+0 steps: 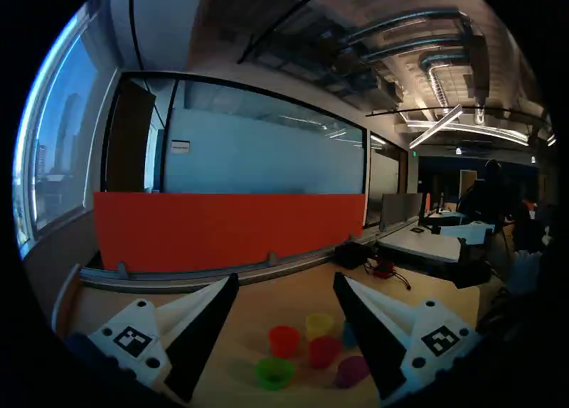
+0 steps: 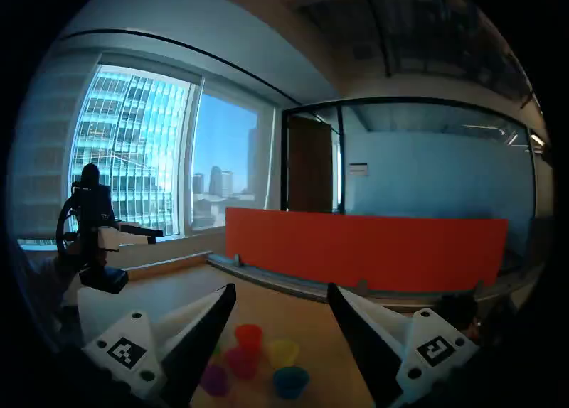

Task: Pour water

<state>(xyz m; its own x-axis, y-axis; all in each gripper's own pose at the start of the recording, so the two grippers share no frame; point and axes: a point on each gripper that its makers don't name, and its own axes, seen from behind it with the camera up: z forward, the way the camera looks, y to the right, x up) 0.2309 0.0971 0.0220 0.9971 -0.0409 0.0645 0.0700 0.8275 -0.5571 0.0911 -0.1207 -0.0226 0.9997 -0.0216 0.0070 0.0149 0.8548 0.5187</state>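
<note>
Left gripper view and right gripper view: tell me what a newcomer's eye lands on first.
The long orange partition behind the wooden table dominates both views. Next comes the cluster of small coloured cups on the table, between the open fingers in each view. In the right gripper view, glass towers shine outside at left.

Both views look forward over shared cups [image 1: 284,340]
</note>
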